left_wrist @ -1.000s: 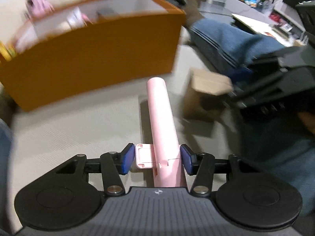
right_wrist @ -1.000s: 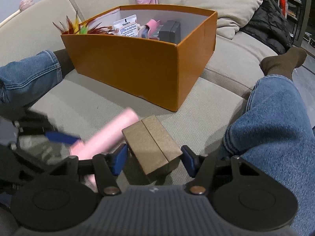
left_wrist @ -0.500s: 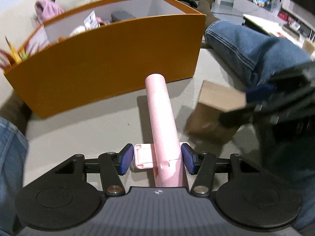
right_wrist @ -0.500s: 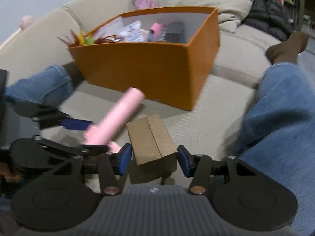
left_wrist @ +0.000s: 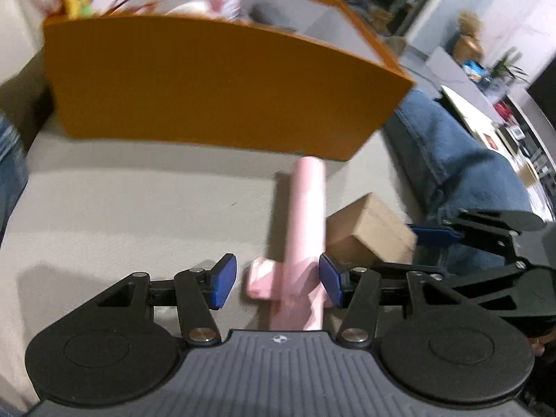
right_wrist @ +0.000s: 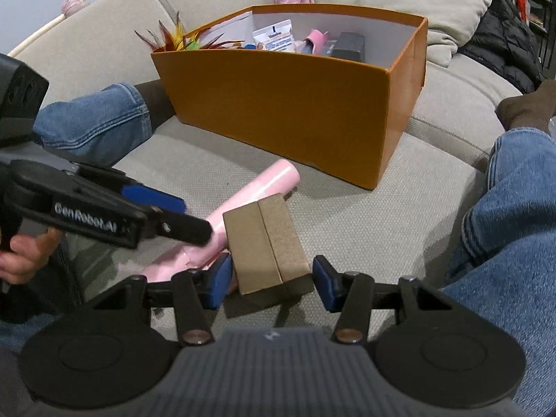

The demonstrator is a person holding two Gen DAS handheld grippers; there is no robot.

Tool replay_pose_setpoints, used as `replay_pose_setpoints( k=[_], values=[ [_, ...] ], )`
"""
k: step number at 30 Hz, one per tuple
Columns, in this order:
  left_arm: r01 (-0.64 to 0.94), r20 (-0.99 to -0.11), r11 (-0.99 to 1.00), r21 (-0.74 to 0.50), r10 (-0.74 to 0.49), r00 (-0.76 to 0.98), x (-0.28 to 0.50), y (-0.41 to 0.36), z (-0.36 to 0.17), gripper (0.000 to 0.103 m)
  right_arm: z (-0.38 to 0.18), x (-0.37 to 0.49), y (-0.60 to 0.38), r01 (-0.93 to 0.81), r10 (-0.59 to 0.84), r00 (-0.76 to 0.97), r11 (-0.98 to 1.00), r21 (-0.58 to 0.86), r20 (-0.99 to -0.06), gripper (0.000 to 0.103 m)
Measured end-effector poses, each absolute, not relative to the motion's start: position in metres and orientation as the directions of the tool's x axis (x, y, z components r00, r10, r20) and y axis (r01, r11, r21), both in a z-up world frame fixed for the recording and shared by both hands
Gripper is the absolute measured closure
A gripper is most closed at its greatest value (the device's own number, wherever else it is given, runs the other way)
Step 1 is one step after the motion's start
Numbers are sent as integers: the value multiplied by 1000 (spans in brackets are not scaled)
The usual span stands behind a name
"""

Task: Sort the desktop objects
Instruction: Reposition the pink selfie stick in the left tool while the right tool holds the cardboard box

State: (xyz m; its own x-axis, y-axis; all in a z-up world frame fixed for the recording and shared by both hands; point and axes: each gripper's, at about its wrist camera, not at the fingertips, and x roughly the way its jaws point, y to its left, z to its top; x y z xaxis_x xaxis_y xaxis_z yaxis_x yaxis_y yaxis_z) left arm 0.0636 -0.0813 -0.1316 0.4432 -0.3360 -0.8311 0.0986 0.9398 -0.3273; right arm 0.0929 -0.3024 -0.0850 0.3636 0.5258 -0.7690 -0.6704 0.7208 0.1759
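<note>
Pink tube [left_wrist: 307,215], one cardboard box [right_wrist: 266,243]

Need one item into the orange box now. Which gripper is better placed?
Right, probably. The right gripper closely brackets the cardboard box. The left gripper is opening, pads clear of the pink tube.

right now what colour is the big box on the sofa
Orange outside, pale inside; clearest in the right wrist view.
</note>
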Motion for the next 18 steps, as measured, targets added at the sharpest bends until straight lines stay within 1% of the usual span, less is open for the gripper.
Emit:
replay_pose_setpoints(
  k=[4,6,7,9,13,14,18],
  values=[
    [89,-828,917,-389,-390,402,66,-76,-142,34,-85,92,-301,-670,523,365,722,173,-770,50],
    [83,-834,914,-398,-398,382,69,-77,-152,30,-85,93,-301,-670,524,364,722,174,-770,50],
    [82,-834,914,-398,-397,384,68,-76,-155,30,-85,92,-302,-669,525,365,722,175,-769,50],
    [103,-838,923,-370,-379,391,64,-81,-157,35,-85,93,-302,-667,526,365,723,179,-768,50],
    [176,-846,946,-272,-322,424,57,-99,-157,37,-85,94,-302,-663,528,363,725,186,-768,50],
    [196,-844,947,-254,-316,433,55,-104,-157,43,-85,94,-302,-663,528,363,726,186,-768,50],
    [223,-837,952,-211,-294,463,50,-110,-149,45,-83,95,-305,-653,529,364,732,195,-767,50]
  ],
)
